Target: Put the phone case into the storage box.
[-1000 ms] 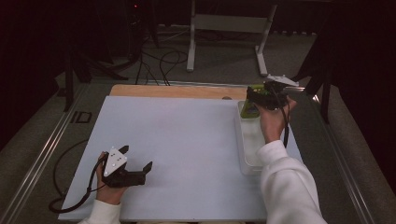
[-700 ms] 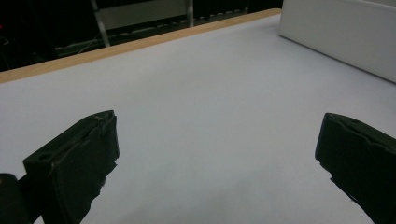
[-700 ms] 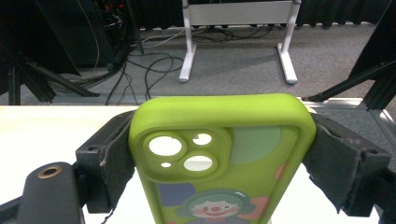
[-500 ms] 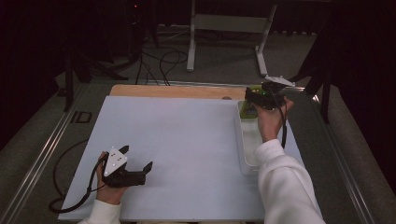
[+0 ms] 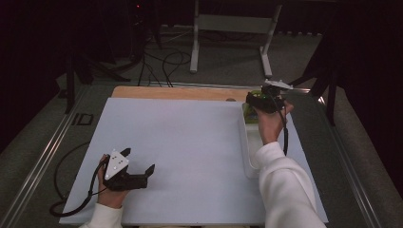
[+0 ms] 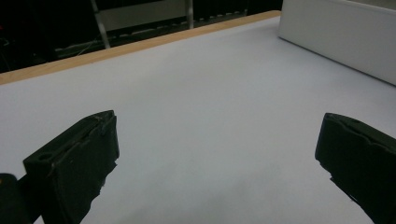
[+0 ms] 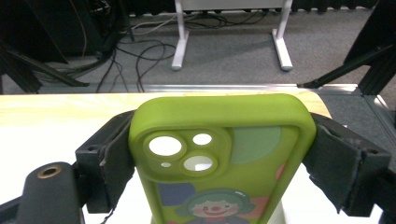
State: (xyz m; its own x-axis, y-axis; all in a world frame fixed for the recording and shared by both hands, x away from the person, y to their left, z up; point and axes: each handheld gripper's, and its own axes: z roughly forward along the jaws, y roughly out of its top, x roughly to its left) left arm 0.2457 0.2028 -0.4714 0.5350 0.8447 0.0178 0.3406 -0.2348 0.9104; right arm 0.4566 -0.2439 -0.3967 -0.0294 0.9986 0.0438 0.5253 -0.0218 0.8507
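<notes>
Right gripper view: our right tool [image 7: 224,158] clamps the green phone case [image 7: 219,158] above the white bin [image 5: 249,152], left tool [image 5: 138,173] wide, resting on the bench [image 5: 190,142]; next, probably carry it clear.

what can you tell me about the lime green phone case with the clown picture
The lime green phone case looks like soft rubbery plastic, with a raised camera block of cutout holes and a cartoon clown printed below. It is empty and held level, clamped by its sides in the right gripper, above the far end of the white tray.
</notes>
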